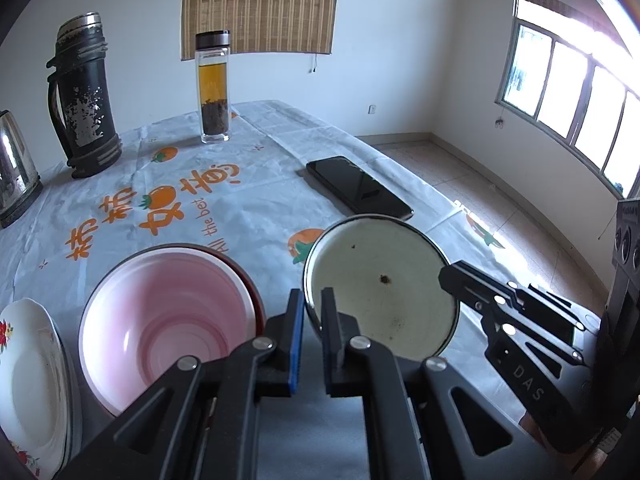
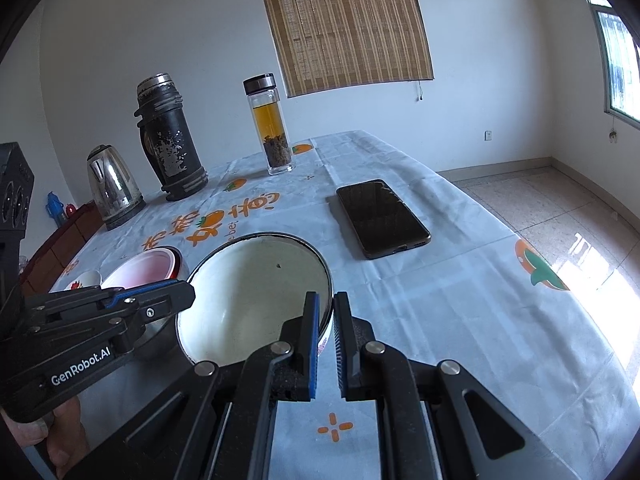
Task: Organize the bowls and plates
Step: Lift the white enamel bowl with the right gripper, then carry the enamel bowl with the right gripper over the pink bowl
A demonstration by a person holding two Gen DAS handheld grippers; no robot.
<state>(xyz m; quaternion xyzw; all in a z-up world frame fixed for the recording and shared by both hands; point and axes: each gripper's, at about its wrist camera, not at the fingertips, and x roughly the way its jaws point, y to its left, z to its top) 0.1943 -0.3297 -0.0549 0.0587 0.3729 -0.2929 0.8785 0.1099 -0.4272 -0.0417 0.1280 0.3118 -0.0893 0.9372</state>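
Both claws clamped on opposite rims of the white bowl point(image 1: 384, 292) above the worktop point(image 2: 440, 320), left claw point(image 1: 311, 308) nipping its left rim, right claw point(image 2: 326, 316) its right rim, beside the pink bowl point(image 1: 168, 320) and a flowered plate point(image 1: 28, 380), phone point(image 2: 382, 218) beyond.

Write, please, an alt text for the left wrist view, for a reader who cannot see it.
Both grippers clamp the rim of a white enamel bowl: the left gripper on its near-left edge, the right gripper on its right edge. A pink bowl and a flowered plate lie to the left on the printed tablecloth.
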